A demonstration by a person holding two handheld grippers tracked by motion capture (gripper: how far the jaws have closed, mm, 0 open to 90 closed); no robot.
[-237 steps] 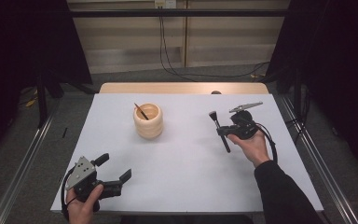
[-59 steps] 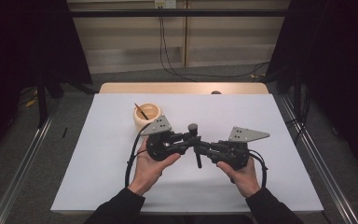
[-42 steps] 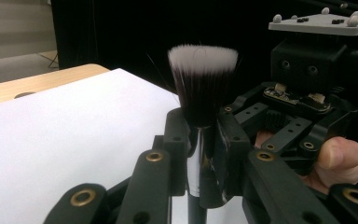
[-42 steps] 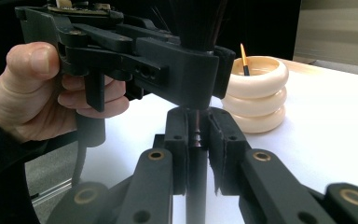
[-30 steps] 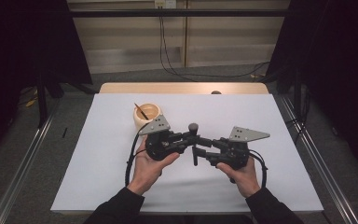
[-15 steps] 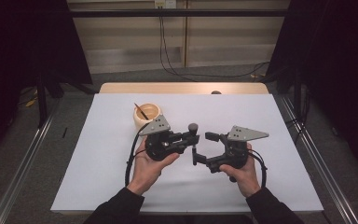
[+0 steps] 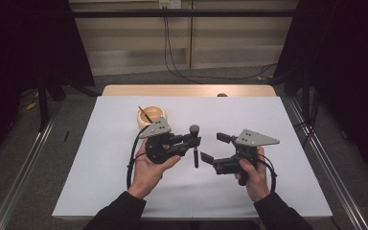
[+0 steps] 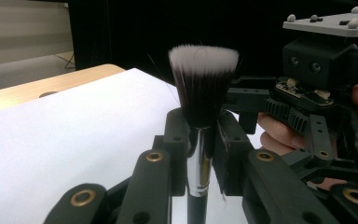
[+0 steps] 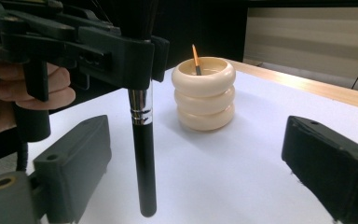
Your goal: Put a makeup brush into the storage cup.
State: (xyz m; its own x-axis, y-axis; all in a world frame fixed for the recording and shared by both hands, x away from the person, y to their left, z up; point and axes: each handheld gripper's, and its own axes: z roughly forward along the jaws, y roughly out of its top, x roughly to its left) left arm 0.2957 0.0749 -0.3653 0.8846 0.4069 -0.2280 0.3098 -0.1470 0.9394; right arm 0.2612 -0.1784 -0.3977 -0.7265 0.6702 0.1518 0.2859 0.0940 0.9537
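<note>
Handover of a makeup brush [image 7: 194, 143] above the middle of the white table [image 7: 100, 182]. My left gripper [image 7: 195, 140] is clamped on the brush at its metal collar, bristles up and handle hanging straight down, so the long black handle stays free for a second grip. My right gripper [image 7: 210, 147], at three o'clock of the brush, has just been opening; its jaws now stand wide apart with the handle between them but touching neither pad, which leaves the brush resting wholly in my left grip. The ribbed cream cup [image 7: 149, 119] stands upright at about eleven o'clock of the brush, a thin brush [image 9: 196, 59] leaning inside it, probably the destination for this one.
</note>
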